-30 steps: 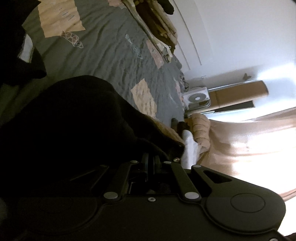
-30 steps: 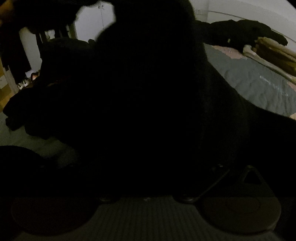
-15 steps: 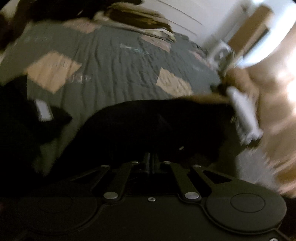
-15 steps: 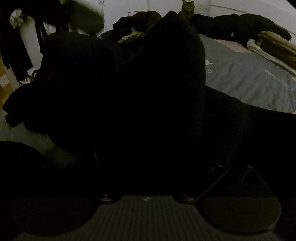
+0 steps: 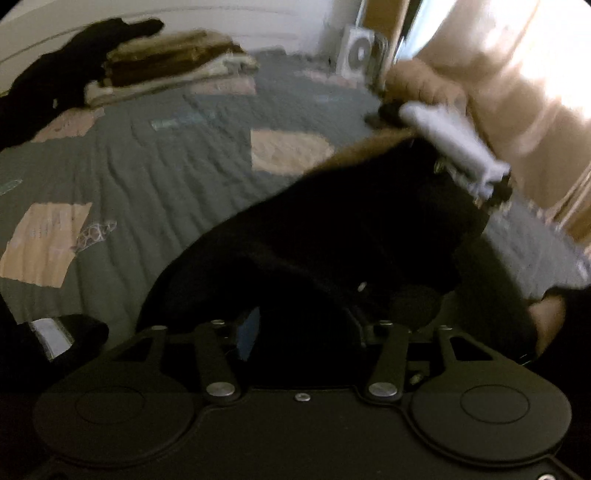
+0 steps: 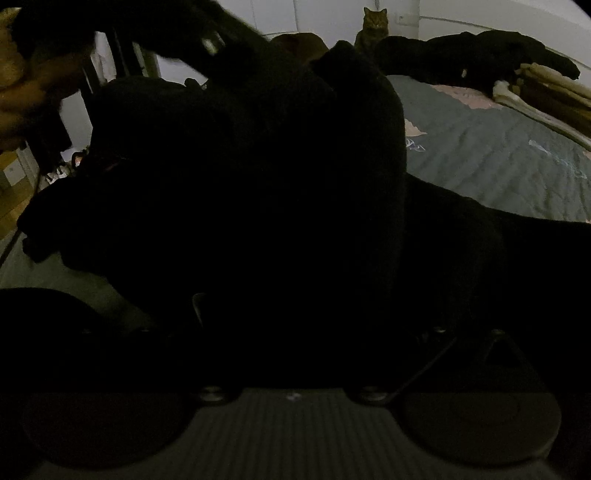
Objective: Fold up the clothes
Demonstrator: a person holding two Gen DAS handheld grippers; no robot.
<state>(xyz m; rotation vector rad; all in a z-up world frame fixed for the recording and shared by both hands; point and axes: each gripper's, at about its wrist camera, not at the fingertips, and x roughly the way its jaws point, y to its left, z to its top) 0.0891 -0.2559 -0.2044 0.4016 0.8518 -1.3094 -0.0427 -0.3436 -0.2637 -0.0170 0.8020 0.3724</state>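
Note:
A black garment (image 5: 351,229) lies bunched on the grey patchwork quilt (image 5: 166,155). My left gripper (image 5: 306,332) is open, with a fold of the garment lying between its spread fingers. The garment rises toward the white body of the right gripper (image 5: 454,155) at the right. In the dim right wrist view the garment (image 6: 258,184) heaps up over my right gripper (image 6: 295,314). Its fingertips are buried, but its linkage splays outward and one finger (image 6: 197,310) stands far left, so it reads as open.
Folded tan and brown clothes (image 5: 166,62) are stacked at the quilt's far side beside more black clothing (image 5: 55,74). A cat (image 6: 375,22) sits by the far wall. A fan (image 5: 358,55) and a curtain (image 5: 517,74) stand beyond the bed. A hand (image 5: 546,317) shows at right.
My left gripper has swung round to level and gone from shut on the black garment to open. The heap in front of the right gripper has sunk lower.

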